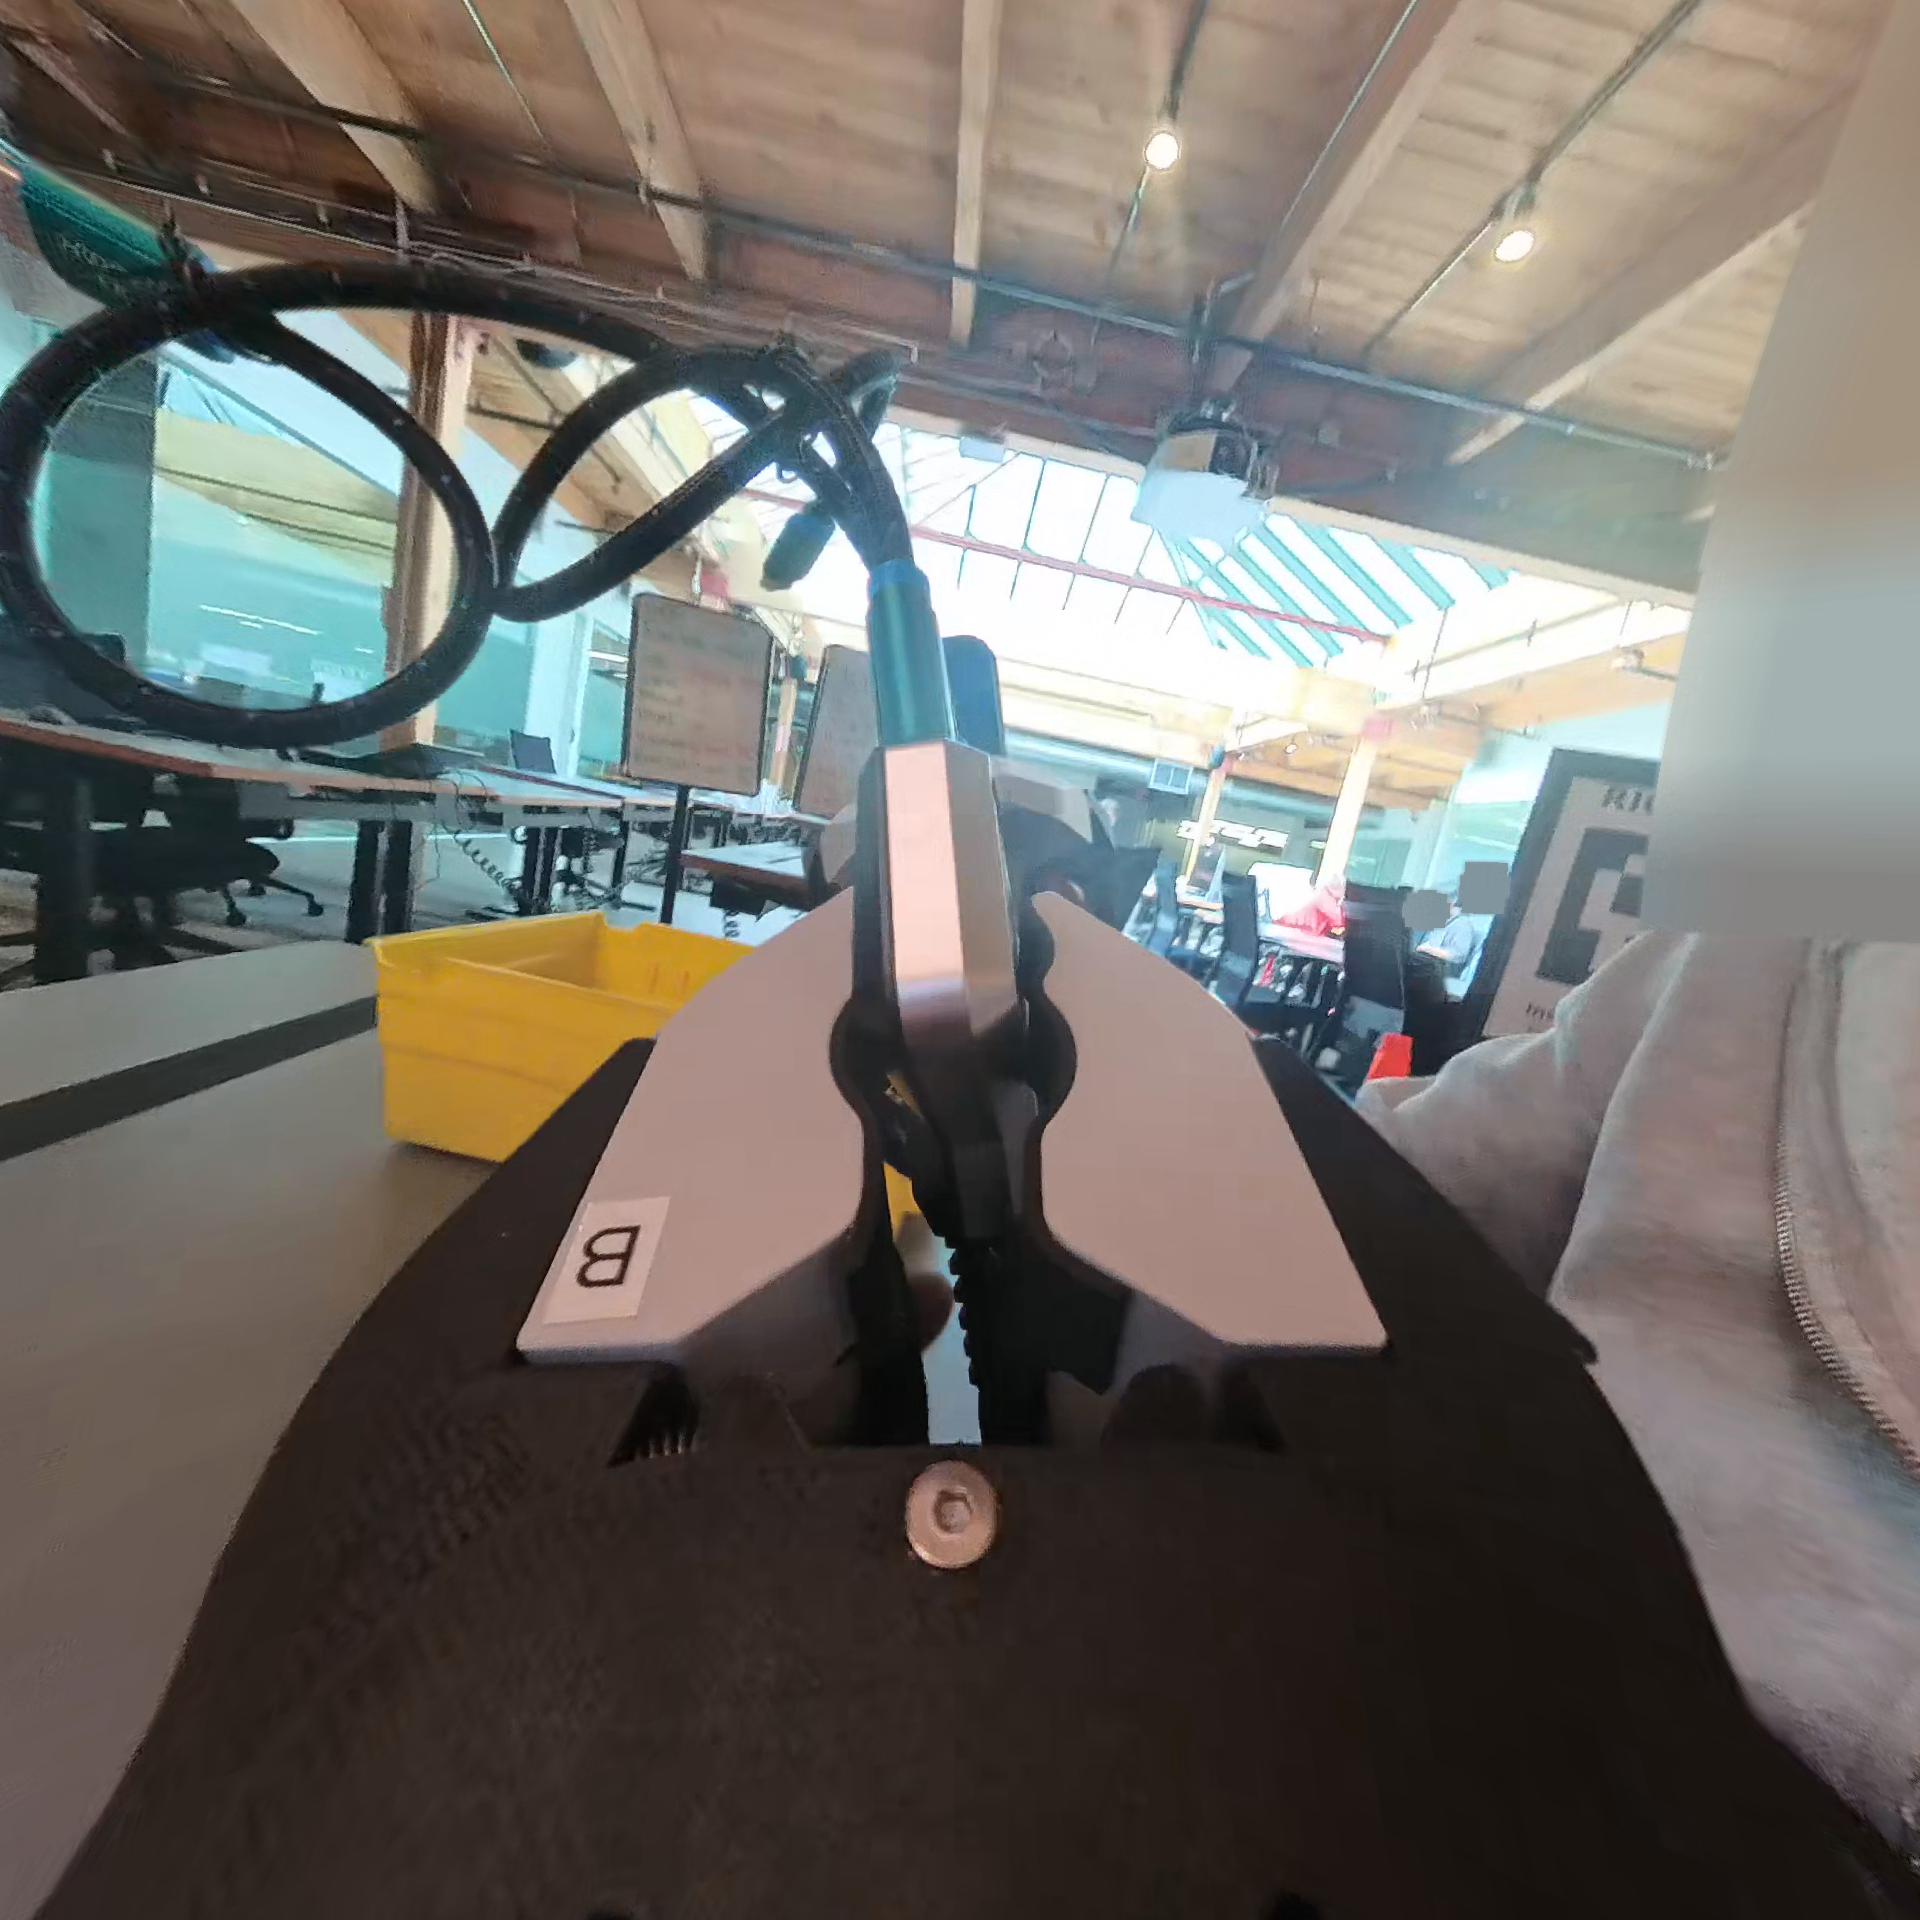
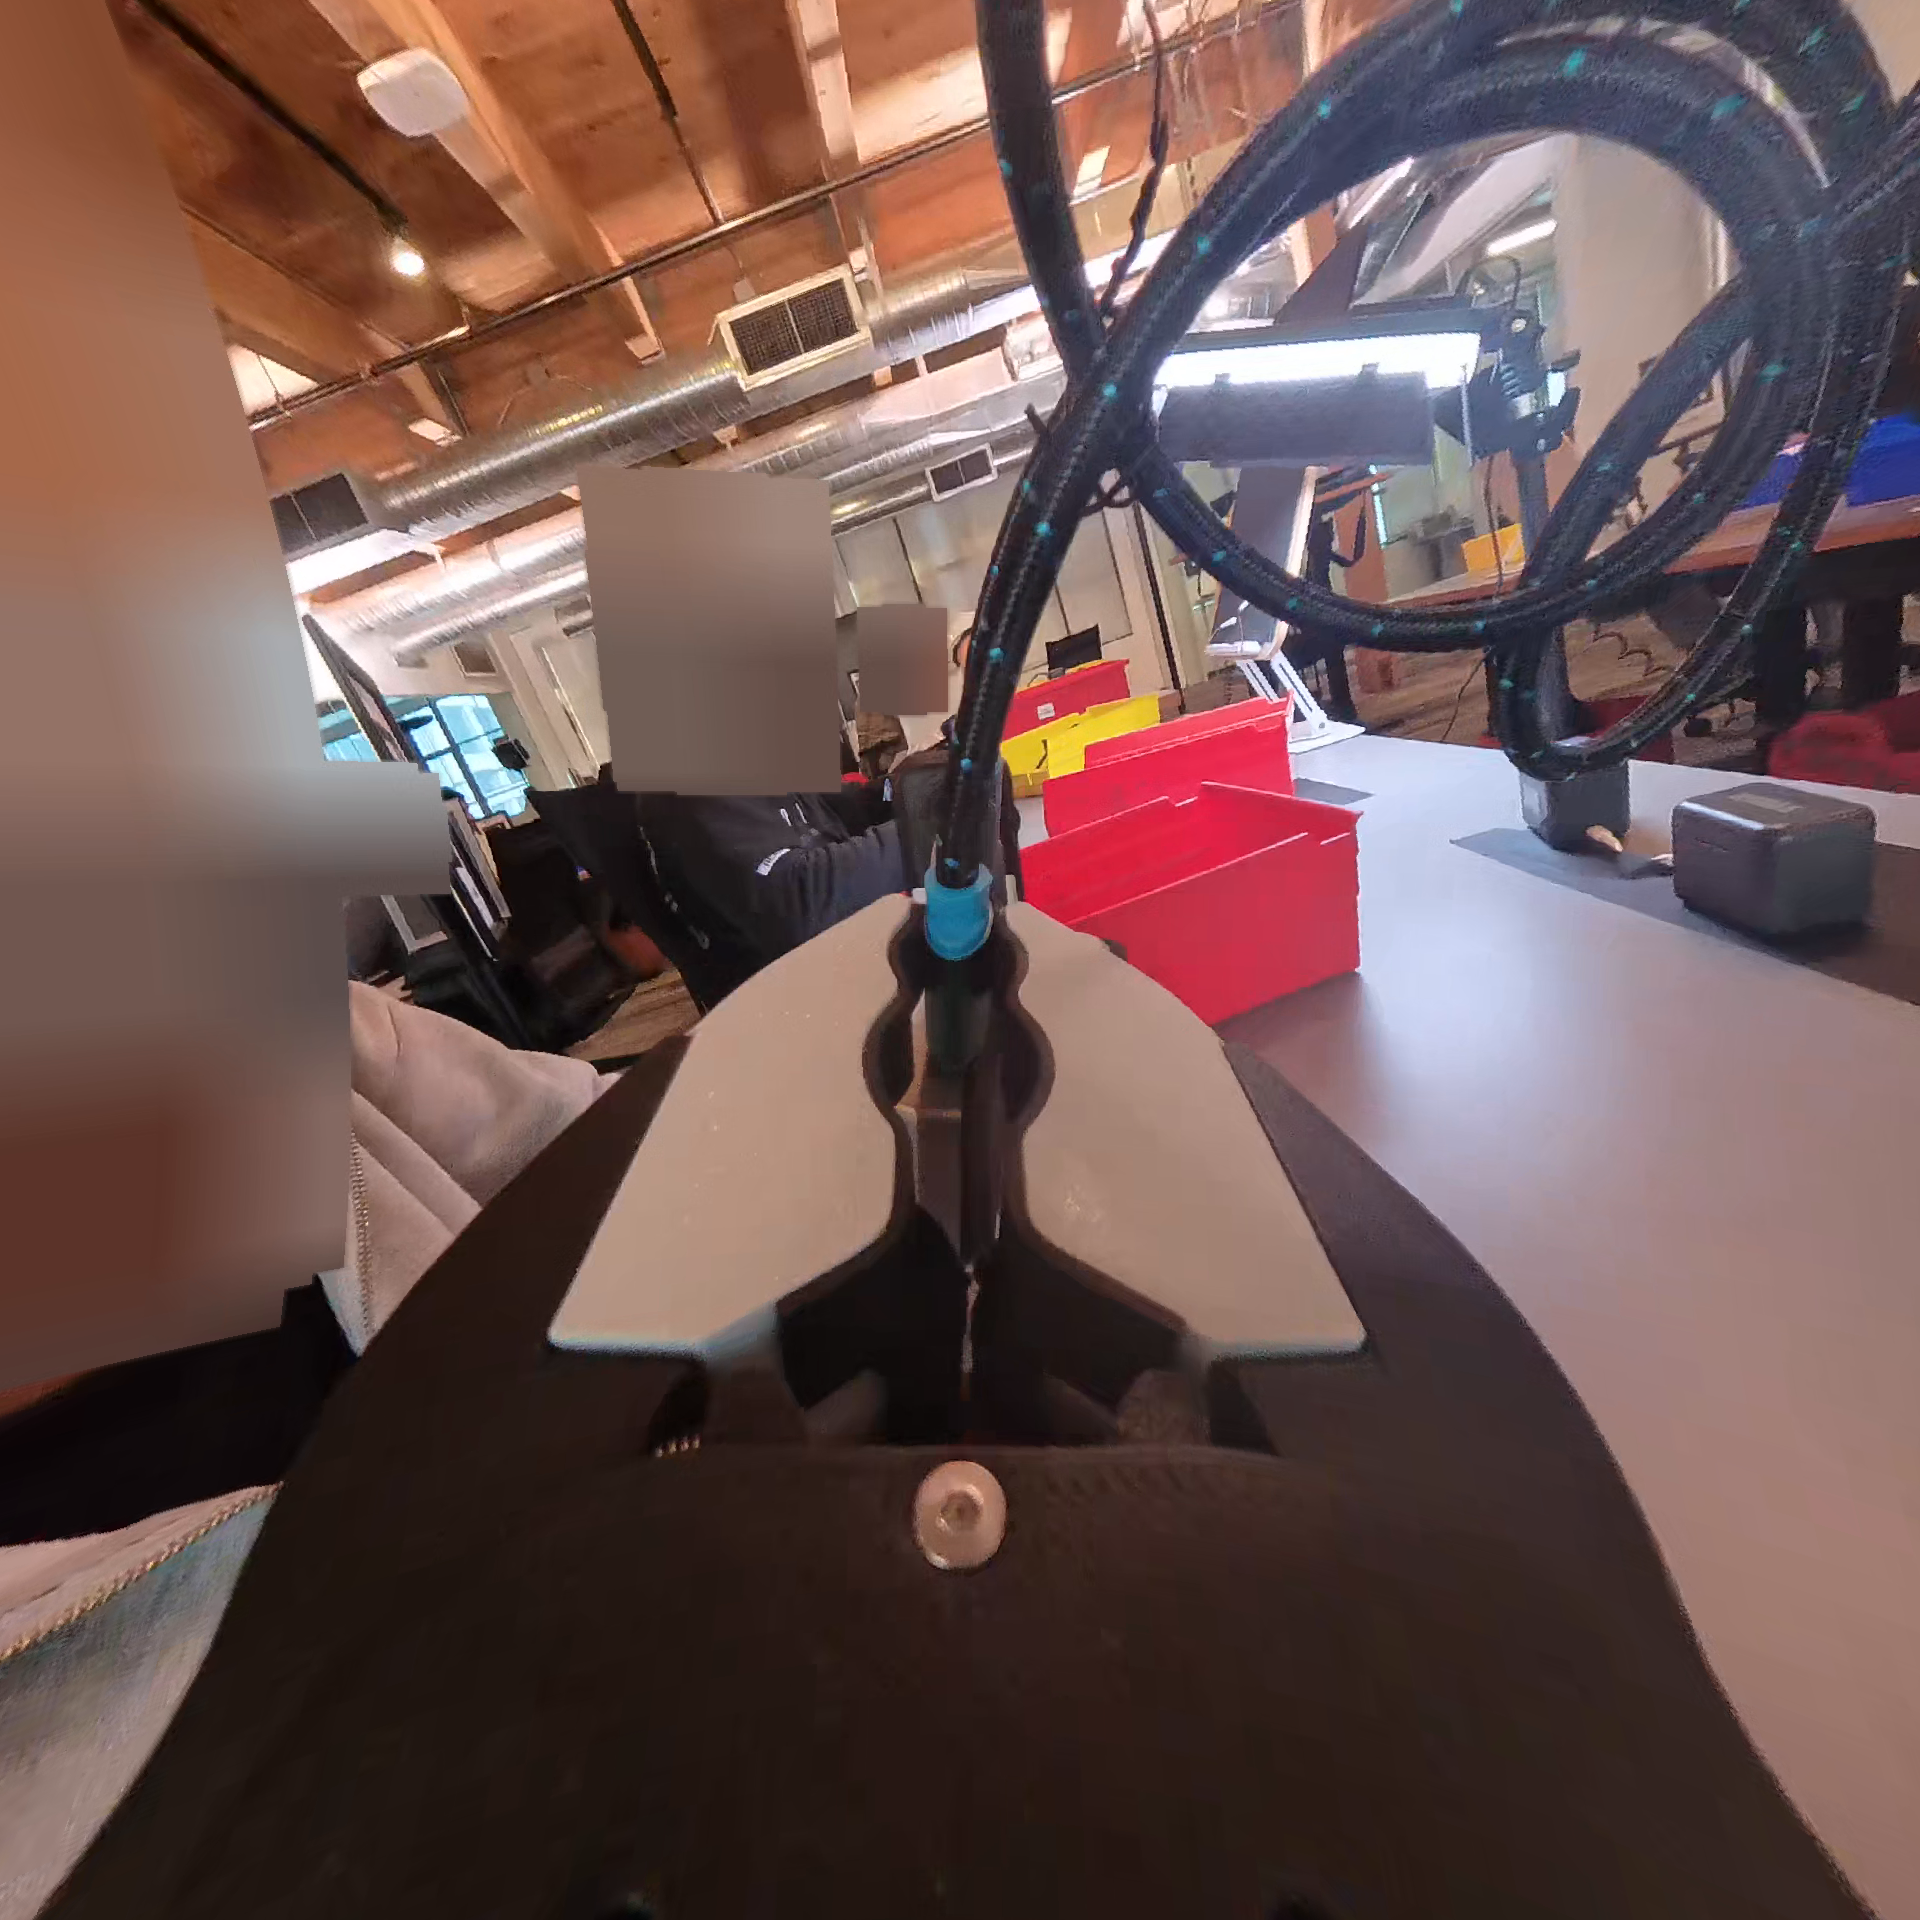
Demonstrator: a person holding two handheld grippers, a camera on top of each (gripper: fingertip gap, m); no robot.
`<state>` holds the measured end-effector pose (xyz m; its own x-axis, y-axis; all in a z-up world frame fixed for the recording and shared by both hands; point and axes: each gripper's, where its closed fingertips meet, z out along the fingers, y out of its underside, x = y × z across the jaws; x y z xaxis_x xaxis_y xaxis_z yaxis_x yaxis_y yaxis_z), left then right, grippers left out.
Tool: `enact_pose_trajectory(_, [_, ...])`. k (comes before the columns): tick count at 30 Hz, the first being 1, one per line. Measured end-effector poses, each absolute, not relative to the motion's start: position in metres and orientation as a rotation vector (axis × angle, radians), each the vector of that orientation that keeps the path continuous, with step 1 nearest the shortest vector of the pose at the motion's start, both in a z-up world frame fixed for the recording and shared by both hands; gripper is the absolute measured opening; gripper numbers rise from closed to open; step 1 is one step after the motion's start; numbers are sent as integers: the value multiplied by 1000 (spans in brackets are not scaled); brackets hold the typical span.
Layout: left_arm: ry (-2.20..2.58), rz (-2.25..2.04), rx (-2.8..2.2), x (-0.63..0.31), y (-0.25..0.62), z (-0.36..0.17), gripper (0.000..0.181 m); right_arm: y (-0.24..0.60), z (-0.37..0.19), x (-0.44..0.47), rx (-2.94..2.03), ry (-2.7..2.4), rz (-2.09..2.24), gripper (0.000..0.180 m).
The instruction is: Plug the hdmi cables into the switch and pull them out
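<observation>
A: What has the left gripper [image 1: 951, 997] got?
B: Its grey fingers [image 1: 748, 1091] are clamped on a silver, flat metal body, the switch [image 1: 940, 894], which stands up out of the jaws. A teal plug [image 1: 907, 665] sits at the switch's top end, and a black braided cable [image 1: 260, 499] runs up from it and loops off to the left, well above the table [image 1: 187, 1226]

A: Anything else near the switch?
B: A yellow bin [image 1: 499, 1029] on the table just left of it and partly behind the finger. A second small plug [image 1: 798, 545] hangs free in the air above and left of the switch. A grey zipped sleeve [image 1: 1683, 1195] lies to its right

A: And the right gripper [image 2: 961, 997]?
B: Closed too. Its fingers [image 2: 790, 1122] pinch a dark plug [image 2: 954, 1023] with a blue collar [image 2: 956, 920] poking out past the tips. The same sort of braided cable, black with teal flecks [image 2: 1023, 582], climbs from the collar and coils overhead to the right

A: Is that plug in the switch?
B: Can't tell from the right wrist view; the switch isn't clear there

A: What's on that side of the table?
B: A red bin [image 2: 1216, 883] just right of the plug, more red and yellow bins behind it, and farther right two small dark boxes [image 2: 1771, 857] on a dark mat. A person in a dark top sits behind the plug
</observation>
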<state>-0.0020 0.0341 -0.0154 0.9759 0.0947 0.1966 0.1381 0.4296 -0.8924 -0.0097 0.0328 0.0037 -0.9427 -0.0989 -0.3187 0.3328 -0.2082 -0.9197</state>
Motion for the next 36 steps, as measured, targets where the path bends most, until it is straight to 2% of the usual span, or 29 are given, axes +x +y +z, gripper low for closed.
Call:
enact_pose_trajectory(4, [-221, 67, -1180, -4, 43, -28, 25, 40, -6, -13, 292, 1700, -2249, 11])
enact_pose_trajectory(9, [-299, -108, -1214, -7, 44, -39, 22, 39, -15, -19, 328, 1707, -2239, 11])
enact_pose_trajectory(24, [-349, -77, -1283, -11, 45, -41, 22, 41, -15, -27, 370, 1702, -2293, 10])
enact_pose_trajectory(26, [-324, -54, -1367, -8, 47, -53, 21, 60, 6, -38, 431, 1520, -2424, 11])
enact_pose_trajectory(28, [-302, 96, -1625, -6, 45, -106, 22, 131, 50, -69, 536, 1171, -2619, 11])
enact_pose_trajectory(31, [-308, -93, -1437, 6, 50, -88, 21, 155, 55, -67, 532, 1582, -2738, 12])
enact_pose_trajectory(36, [-279, -4, -1307, -4, 40, -70, 22, 153, 54, -53, 491, 2066, -2626, 12])
